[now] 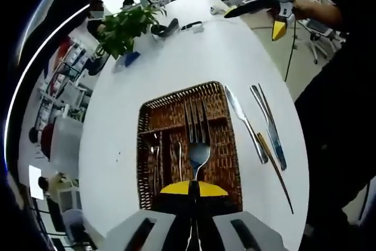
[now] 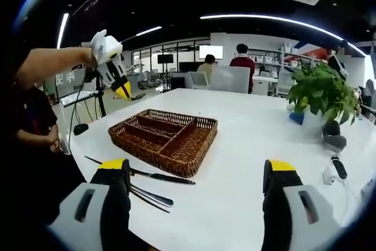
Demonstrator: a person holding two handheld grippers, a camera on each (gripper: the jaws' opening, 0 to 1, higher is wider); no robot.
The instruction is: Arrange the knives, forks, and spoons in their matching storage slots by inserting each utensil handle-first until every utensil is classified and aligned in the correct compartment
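The left hand-held gripper (image 1: 194, 187) is clamped on a fork (image 1: 198, 136) over the wicker tray (image 1: 230, 145); the right hand-held gripper (image 2: 200, 183) gapes wide, holding nothing, above the white surface (image 2: 247, 145).

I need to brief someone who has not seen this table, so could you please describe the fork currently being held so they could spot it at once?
Start at the brown wicker tray in the middle of the white table. Directly above it, the left gripper has its yellow-tipped fingers shut on a silver fork, tines pointing away over the tray. Unlike the knives lying flat on the table beside the tray, it is lifted.
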